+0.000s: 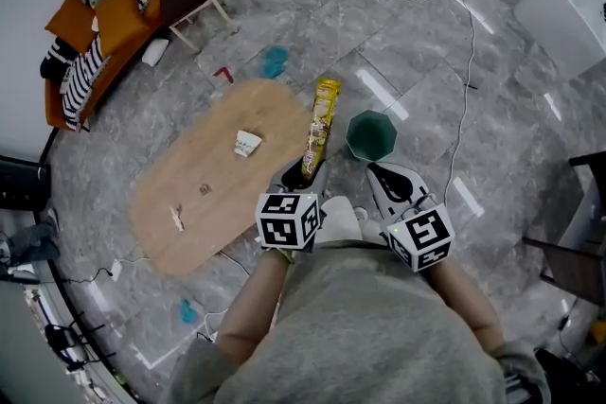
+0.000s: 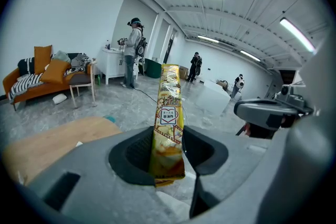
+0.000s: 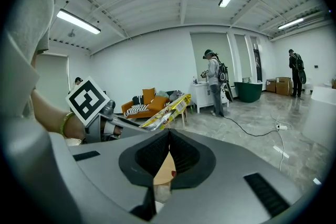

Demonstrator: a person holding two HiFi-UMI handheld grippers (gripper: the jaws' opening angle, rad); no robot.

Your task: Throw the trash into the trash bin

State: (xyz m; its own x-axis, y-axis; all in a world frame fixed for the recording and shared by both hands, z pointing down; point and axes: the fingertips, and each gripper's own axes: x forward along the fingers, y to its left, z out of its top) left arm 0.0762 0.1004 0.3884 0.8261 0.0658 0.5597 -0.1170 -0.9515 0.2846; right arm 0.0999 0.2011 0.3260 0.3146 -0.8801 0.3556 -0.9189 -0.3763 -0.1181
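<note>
The long yellow plastic snack packet [image 1: 321, 132] is standing up out of your left claw [image 1: 305, 175], just below the middle of the head view; its long axis is running up the frame and leaning slightly right, alongside the right edge of the oval wooden table [image 1: 199, 194]; it is looking glossy and printed, with a heart-shaped label partway up, and I am judging it light and likely to flop. The left claw is clamping its lower end, jaws partly apart with the film pinched between them. The dark green hexagonal plastic bin [image 1: 350, 135] is sitting on the grey marble-patterned floor [image 1: 426, 61] just to the right of the packet's middle, mouth open upward; so, by my reading, you are needing to carry the packet rightward across the frame until it is hanging over that mouth. Your right claw [image 1: 386, 177] is lying nearer the bin, just below it; its jaws are meeting tip to tip on nothing.
</note>
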